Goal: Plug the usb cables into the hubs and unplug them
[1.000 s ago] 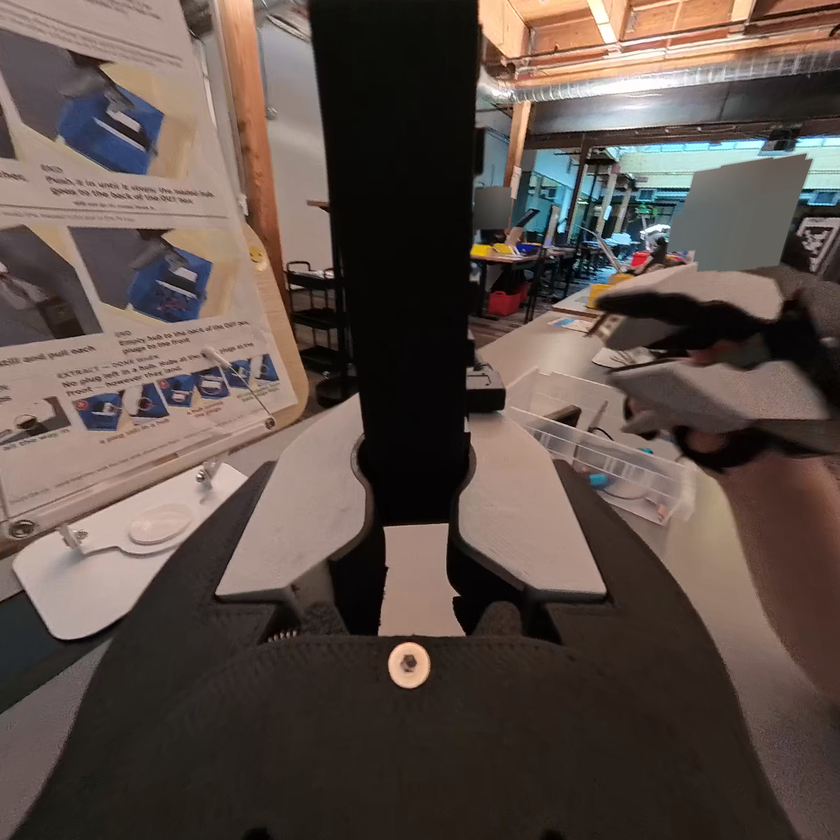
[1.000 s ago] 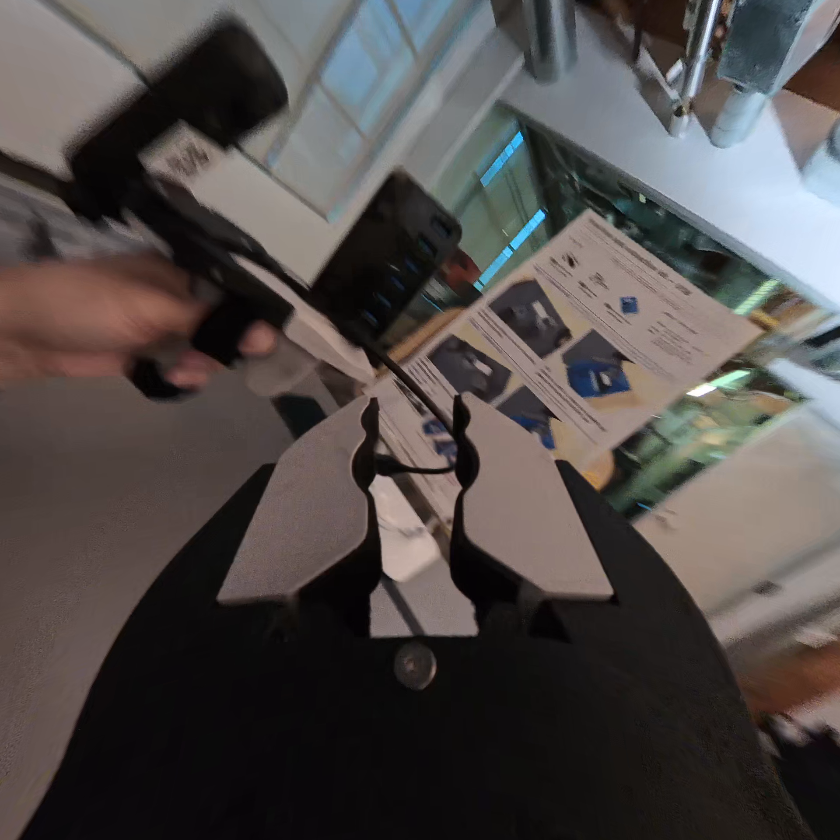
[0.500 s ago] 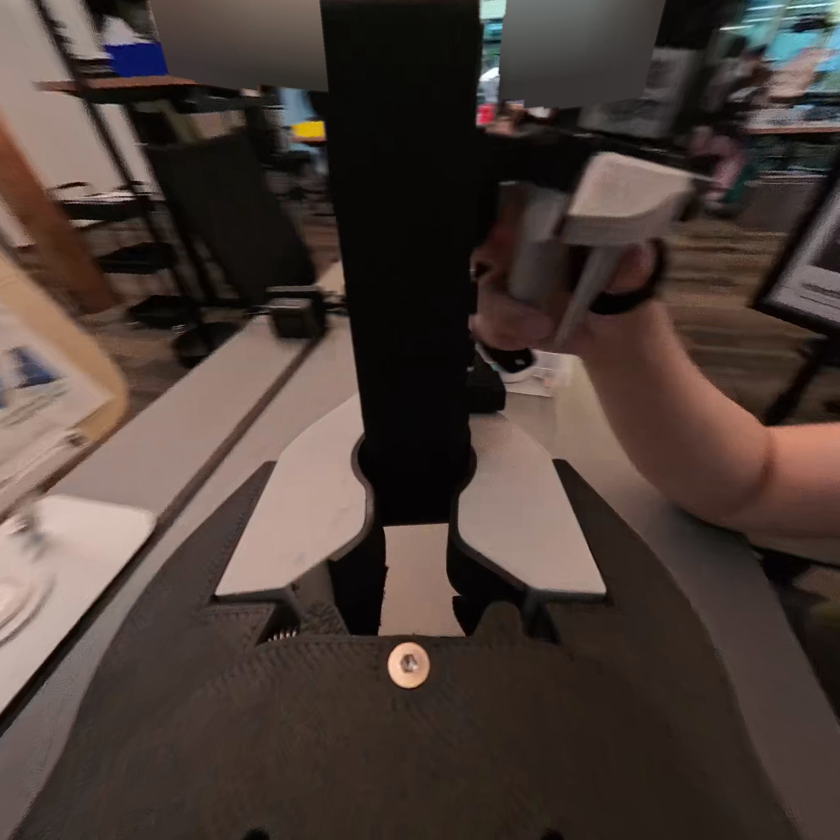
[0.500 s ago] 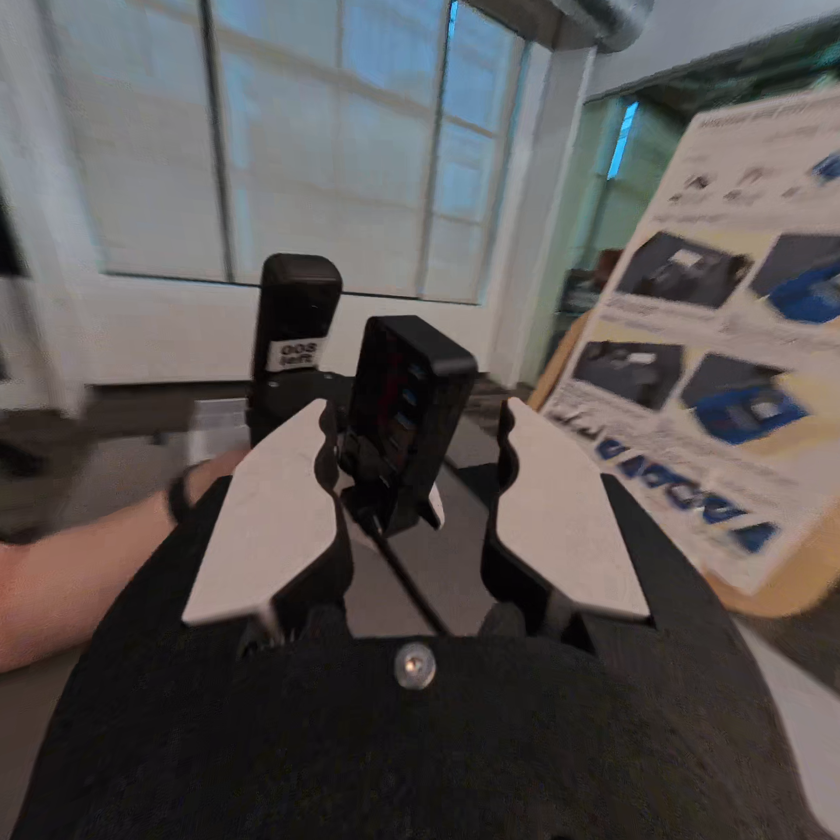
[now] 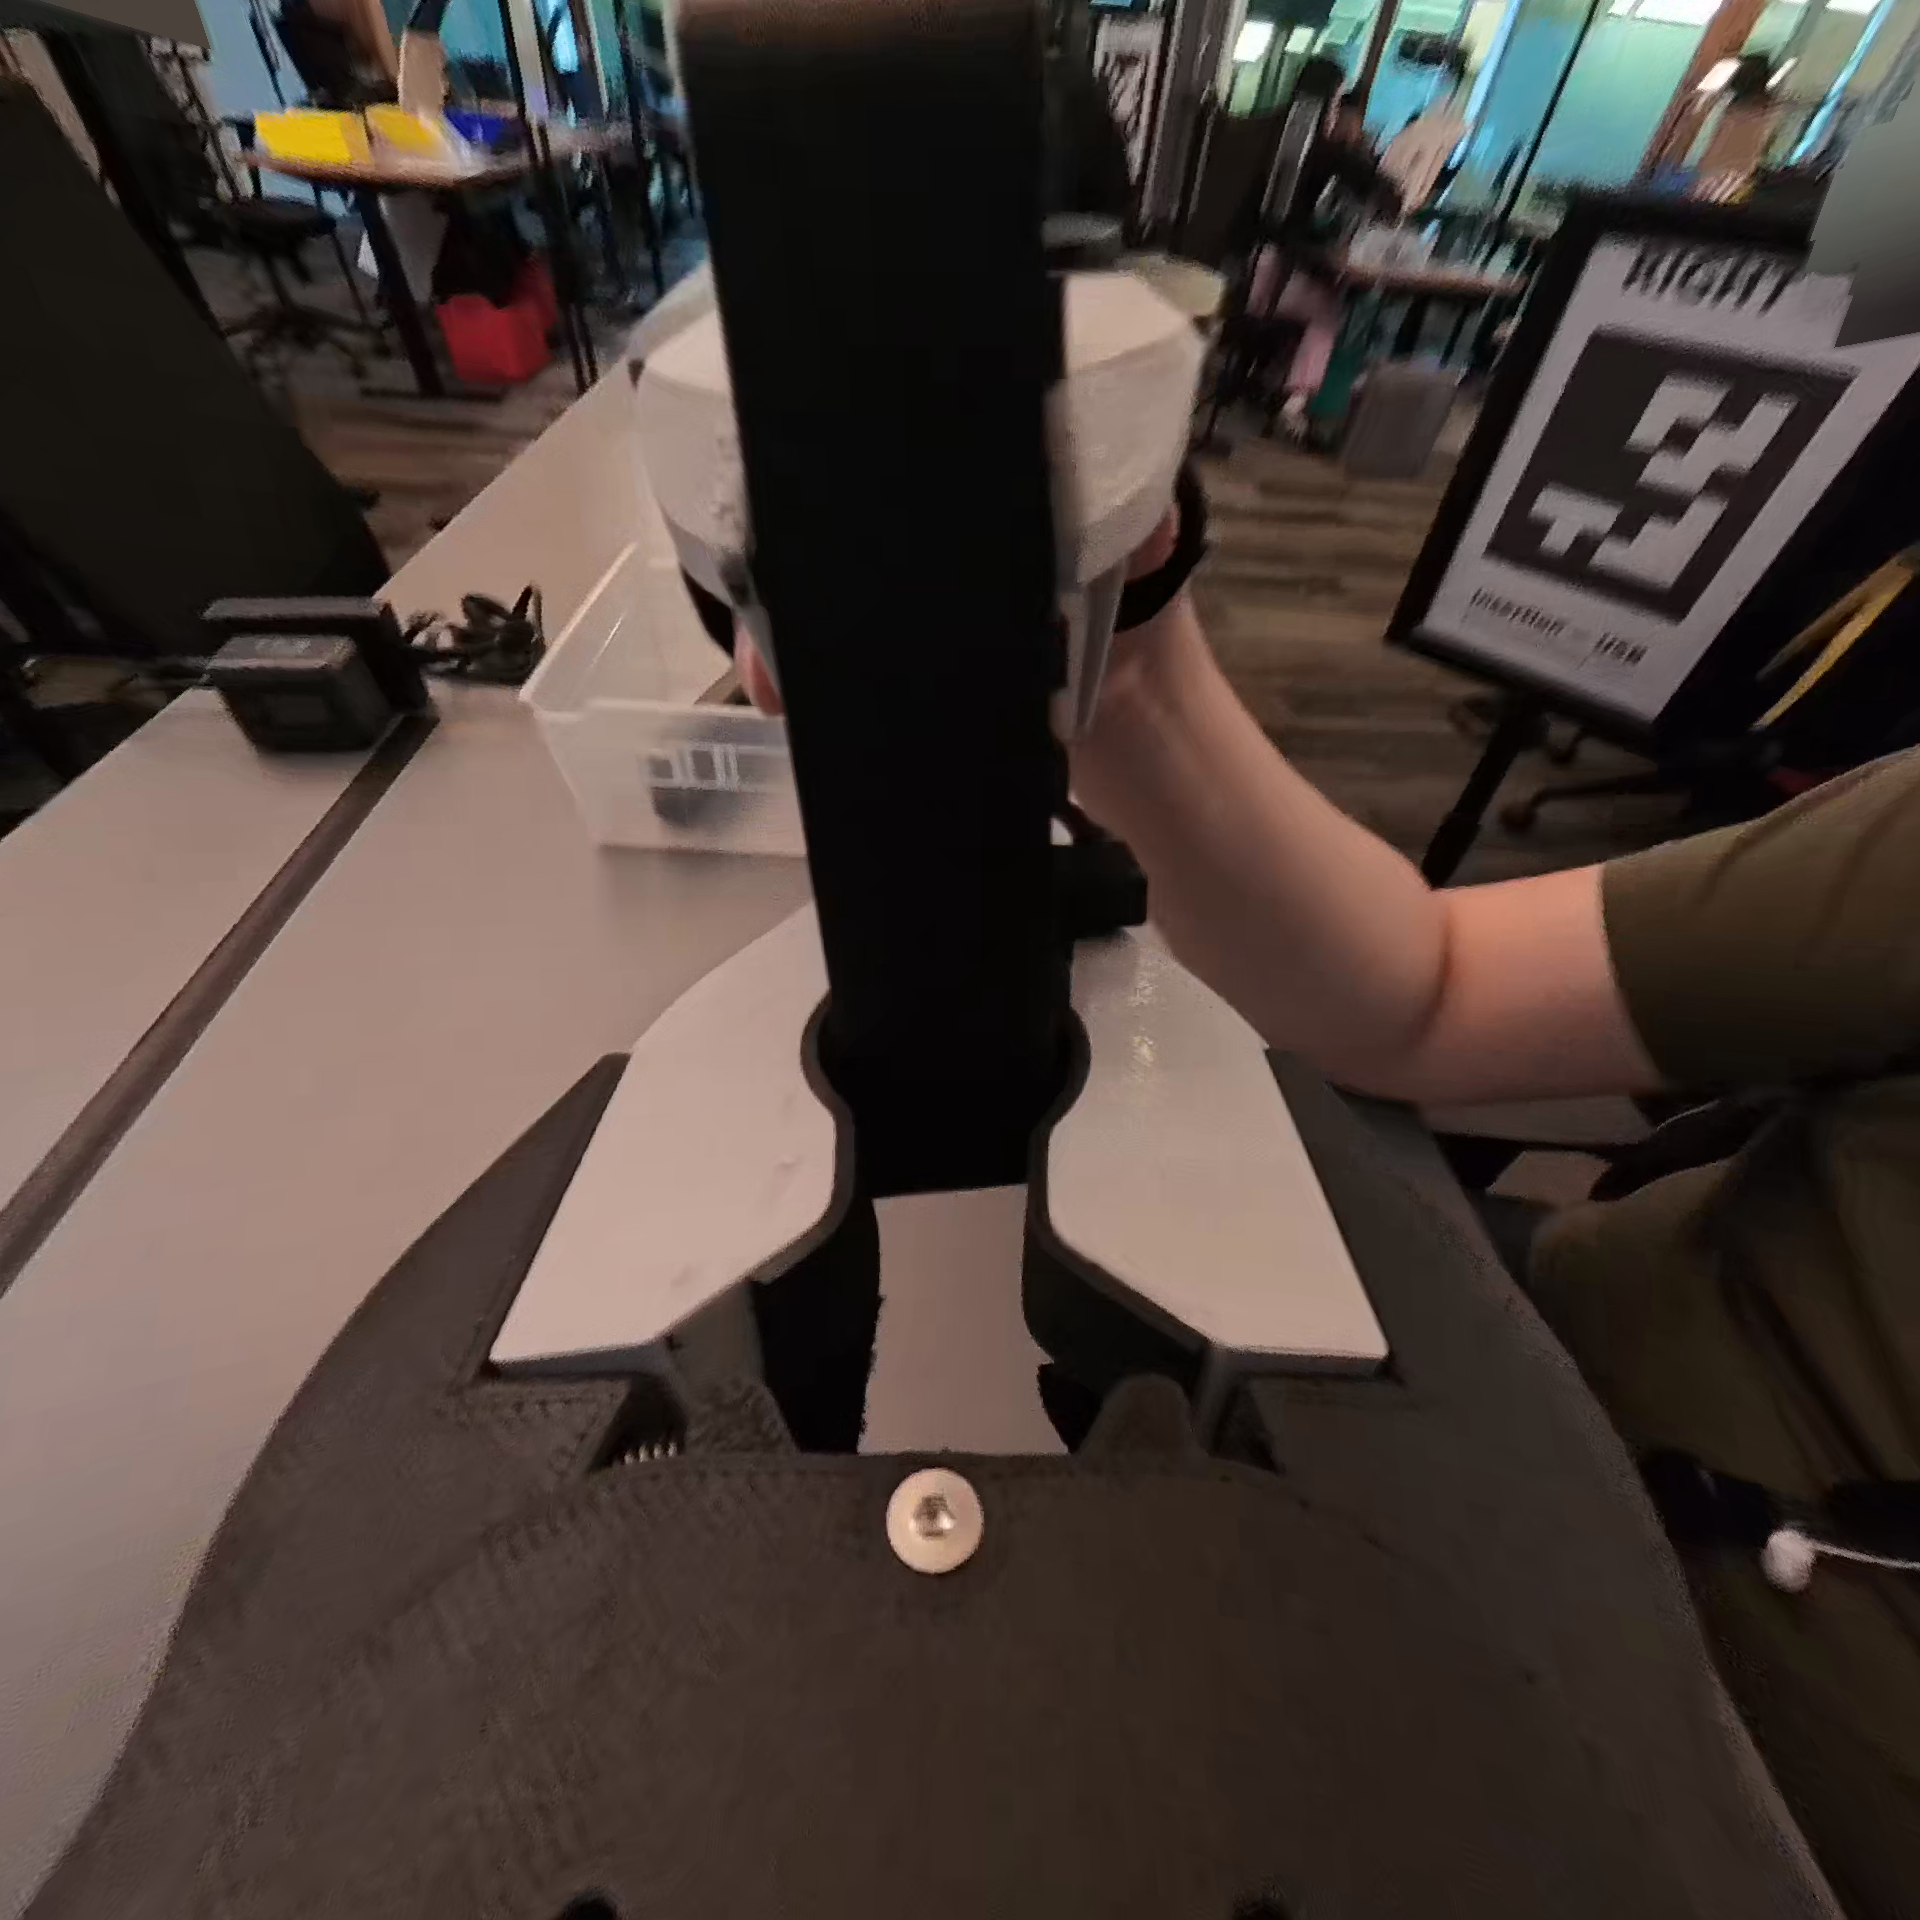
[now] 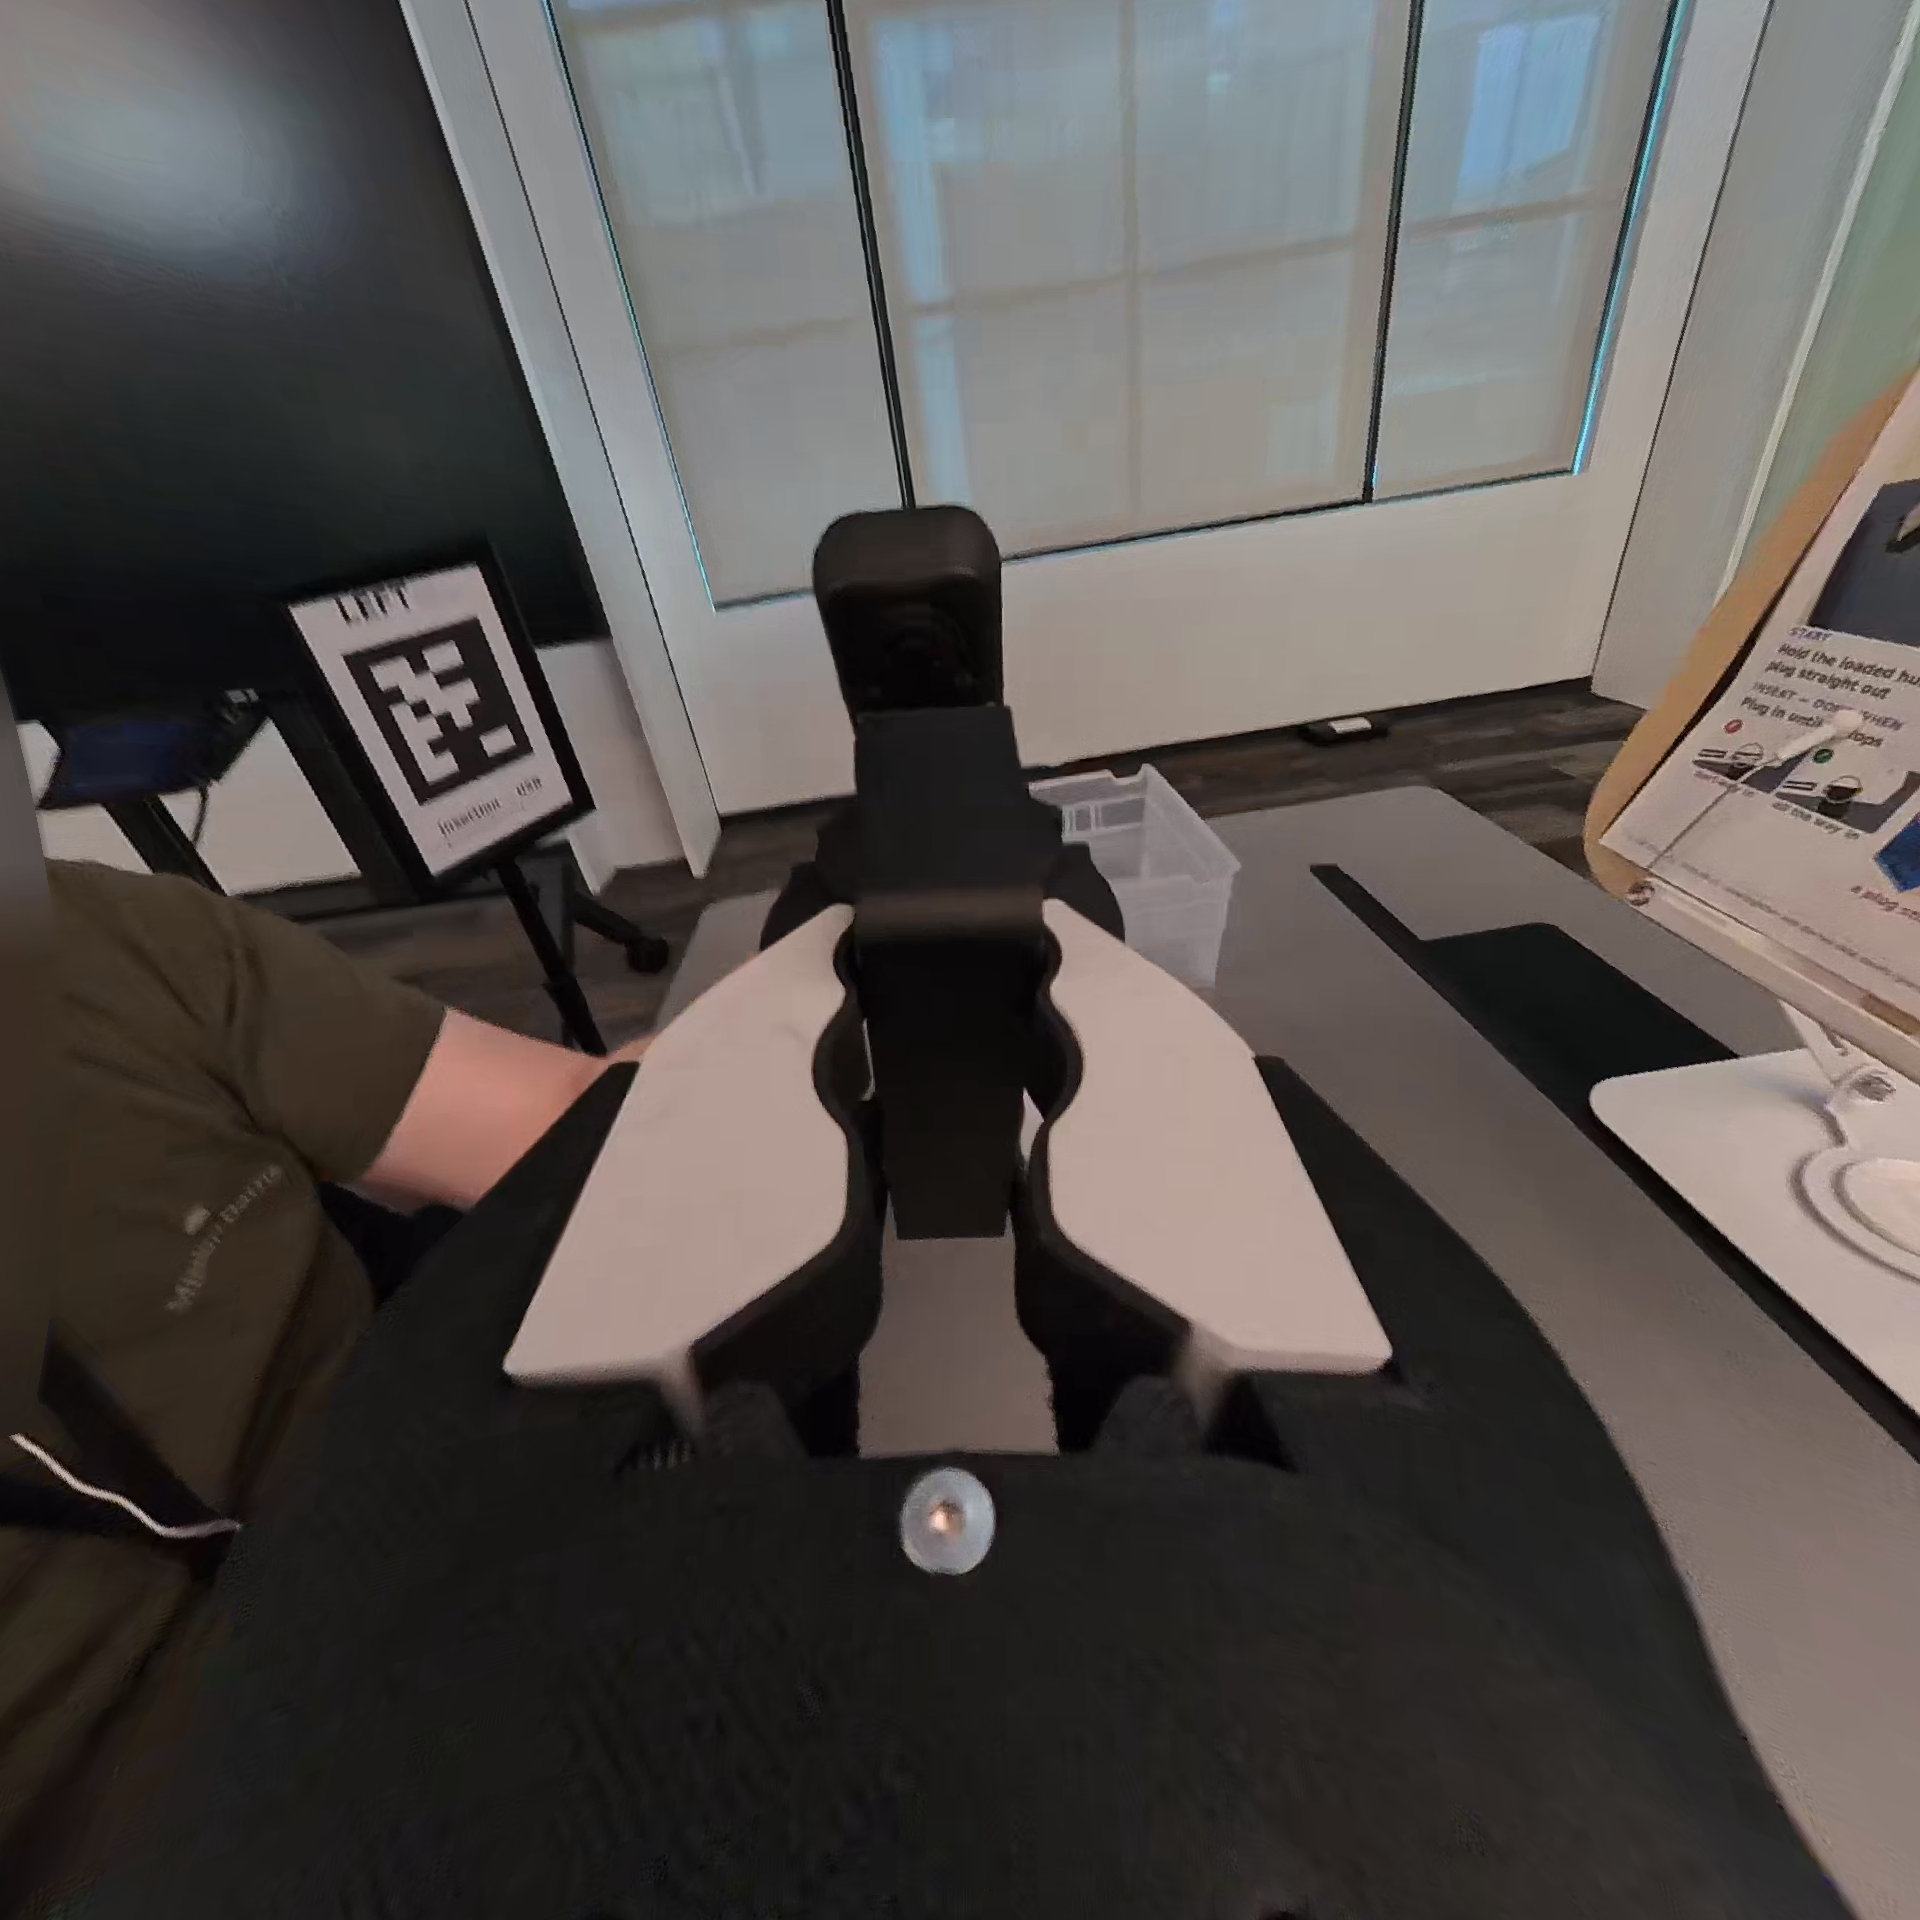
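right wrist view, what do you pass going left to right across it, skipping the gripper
green sleeve → marker sign on a stand → black hub → clear plastic box → instruction board

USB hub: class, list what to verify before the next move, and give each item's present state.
1. Left gripper shut on the hub: ok.
2. Right gripper fingers either side of the hub's far end: ok.
3. Right gripper actually squeezing the hub: cannot tell.
4. USB cable in view for plugging: not ok, none visible.
5. Hub ports free and facing a plug: cannot tell.
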`<action>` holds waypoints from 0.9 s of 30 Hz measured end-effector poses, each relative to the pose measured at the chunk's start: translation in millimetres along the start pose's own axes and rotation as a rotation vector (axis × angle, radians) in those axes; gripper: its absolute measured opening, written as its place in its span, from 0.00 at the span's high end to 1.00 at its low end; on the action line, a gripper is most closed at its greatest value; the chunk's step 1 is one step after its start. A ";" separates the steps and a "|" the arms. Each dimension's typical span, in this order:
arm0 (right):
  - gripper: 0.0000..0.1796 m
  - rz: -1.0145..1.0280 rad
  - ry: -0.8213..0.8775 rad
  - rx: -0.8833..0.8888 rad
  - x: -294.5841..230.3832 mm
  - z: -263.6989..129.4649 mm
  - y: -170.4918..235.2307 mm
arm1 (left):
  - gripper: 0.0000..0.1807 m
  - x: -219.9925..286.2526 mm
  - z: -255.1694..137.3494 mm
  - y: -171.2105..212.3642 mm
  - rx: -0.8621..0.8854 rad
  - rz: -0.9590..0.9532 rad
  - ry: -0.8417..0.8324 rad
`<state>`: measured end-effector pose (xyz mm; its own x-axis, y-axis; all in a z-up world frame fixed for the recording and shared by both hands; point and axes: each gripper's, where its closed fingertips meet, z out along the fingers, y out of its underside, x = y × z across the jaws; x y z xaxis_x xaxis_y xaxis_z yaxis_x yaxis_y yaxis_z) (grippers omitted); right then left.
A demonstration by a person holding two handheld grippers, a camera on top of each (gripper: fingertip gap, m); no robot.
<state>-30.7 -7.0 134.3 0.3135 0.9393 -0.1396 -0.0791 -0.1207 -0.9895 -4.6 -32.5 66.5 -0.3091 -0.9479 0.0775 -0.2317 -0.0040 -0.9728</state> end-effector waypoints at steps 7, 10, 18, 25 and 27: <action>0.85 0.039 -0.021 -0.050 -2.1 -1.6 7.2 | 0.84 6.3 5.0 16.3 -0.121 -0.021 0.006; 0.85 0.020 -0.001 -0.065 -2.5 -1.2 7.7 | 0.84 3.8 5.5 17.0 -0.129 -0.029 -0.009; 0.85 -0.082 0.035 -0.058 -4.4 0.4 4.6 | 0.84 -2.3 5.6 13.1 -0.100 0.036 -0.057; 0.71 -0.337 0.386 -0.048 -1.6 -8.1 -24.0 | 0.84 -0.2 6.0 -1.1 0.034 0.009 -0.012; 0.70 -0.468 0.543 -0.140 5.9 -9.4 -19.2 | 0.84 -0.6 12.0 4.4 0.011 0.003 -0.007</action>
<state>-18.5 -2.1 152.1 0.7129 0.6150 0.3369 0.2886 0.1805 -0.9403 5.6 -35.8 59.5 -0.3032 -0.9501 0.0732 -0.2207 -0.0047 -0.9753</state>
